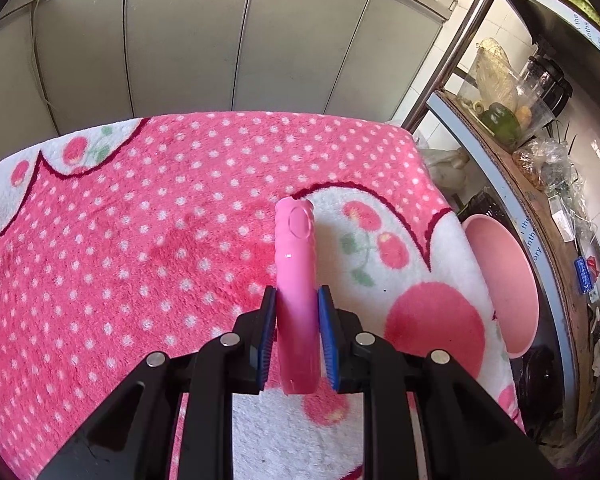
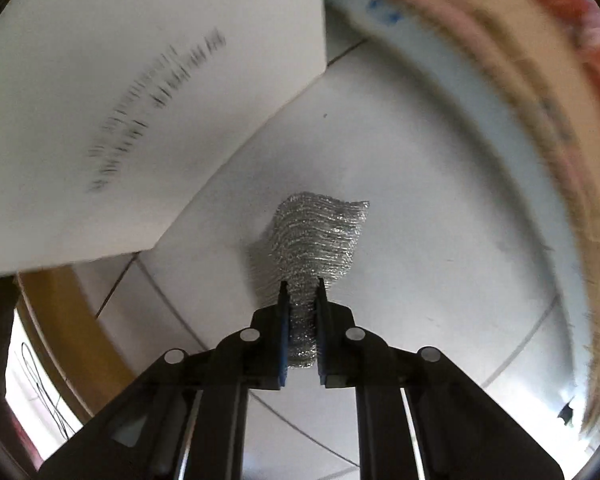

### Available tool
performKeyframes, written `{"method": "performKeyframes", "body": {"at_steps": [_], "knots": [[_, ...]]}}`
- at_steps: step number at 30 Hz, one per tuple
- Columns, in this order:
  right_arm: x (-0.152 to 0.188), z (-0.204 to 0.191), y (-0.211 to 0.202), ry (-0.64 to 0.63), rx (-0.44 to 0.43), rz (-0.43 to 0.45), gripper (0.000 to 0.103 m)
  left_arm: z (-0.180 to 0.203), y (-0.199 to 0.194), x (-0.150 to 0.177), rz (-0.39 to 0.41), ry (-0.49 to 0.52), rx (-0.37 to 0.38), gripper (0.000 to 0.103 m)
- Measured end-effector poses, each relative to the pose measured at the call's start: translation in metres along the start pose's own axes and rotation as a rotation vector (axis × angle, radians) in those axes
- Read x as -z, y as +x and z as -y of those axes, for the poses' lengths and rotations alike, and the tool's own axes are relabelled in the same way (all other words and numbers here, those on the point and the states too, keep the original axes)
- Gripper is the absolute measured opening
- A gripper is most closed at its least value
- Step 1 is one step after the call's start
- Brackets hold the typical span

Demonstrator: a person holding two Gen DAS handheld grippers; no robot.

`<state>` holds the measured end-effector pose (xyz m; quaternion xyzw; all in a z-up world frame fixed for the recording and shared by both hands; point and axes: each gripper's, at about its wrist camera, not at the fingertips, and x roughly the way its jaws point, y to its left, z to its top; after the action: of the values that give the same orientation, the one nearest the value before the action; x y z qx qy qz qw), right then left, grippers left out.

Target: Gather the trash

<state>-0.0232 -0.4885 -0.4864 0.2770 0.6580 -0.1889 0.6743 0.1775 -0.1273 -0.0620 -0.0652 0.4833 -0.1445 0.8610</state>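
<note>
Pink plastic fills the grip of the left tool [image 1: 297,296]: a glossy pink bottle [image 1: 296,280] stands clamped between the two blue pads [image 1: 327,336], its flat oval-capped end pointing away from the camera and its lower end reaching back between the black fingers. Beneath it spreads a fleecy pink blanket [image 1: 140,240] with white polka dots and cherry prints on white scalloped patches, covering the counter. Just beyond the blanket's right edge sits a pale pink basin [image 1: 504,280], its round rim partly hidden by the blanket. Behind the counter runs a row of grey cabinet doors [image 1: 204,40], and on the right a metal-framed shelf [image 1: 452,48] carries a blender jar [image 1: 548,76], green produce and crinkled plastic bags. In the right wrist view, the right tool [image 2: 302,292] is closed on a silvery metallic mesh scourer [image 2: 316,240], pinched at its narrow end while the wider, rippled part fans out past the fingertips. It hangs above a white tiled floor [image 2: 440,200]. A white box [image 2: 140,100] with blurred dark print fills the upper left, and a blurred cardboard edge [image 2: 540,100] curves along the right side.
</note>
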Motion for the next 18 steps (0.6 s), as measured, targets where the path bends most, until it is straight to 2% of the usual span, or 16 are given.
{"method": "performKeyframes", "body": {"at_steps": [6,7,9,18], "knots": [[0.027,0.022,-0.066,-0.008,-0.013,0.069,0.011,0.02,-0.022,0.01,0.047,0.031,0.04,0.02],[0.017,0.022,-0.074,-0.006,-0.017,0.08,0.011,0.024,-0.027,0.012,0.052,0.035,0.046,0.02],[0.025,0.028,-0.097,-0.002,-0.022,0.104,0.011,0.029,-0.036,0.018,0.063,0.037,0.062,0.02],[0.051,0.043,-0.195,-0.086,0.009,0.272,0.011,0.061,-0.078,0.043,0.132,0.081,0.105,0.02]]}}
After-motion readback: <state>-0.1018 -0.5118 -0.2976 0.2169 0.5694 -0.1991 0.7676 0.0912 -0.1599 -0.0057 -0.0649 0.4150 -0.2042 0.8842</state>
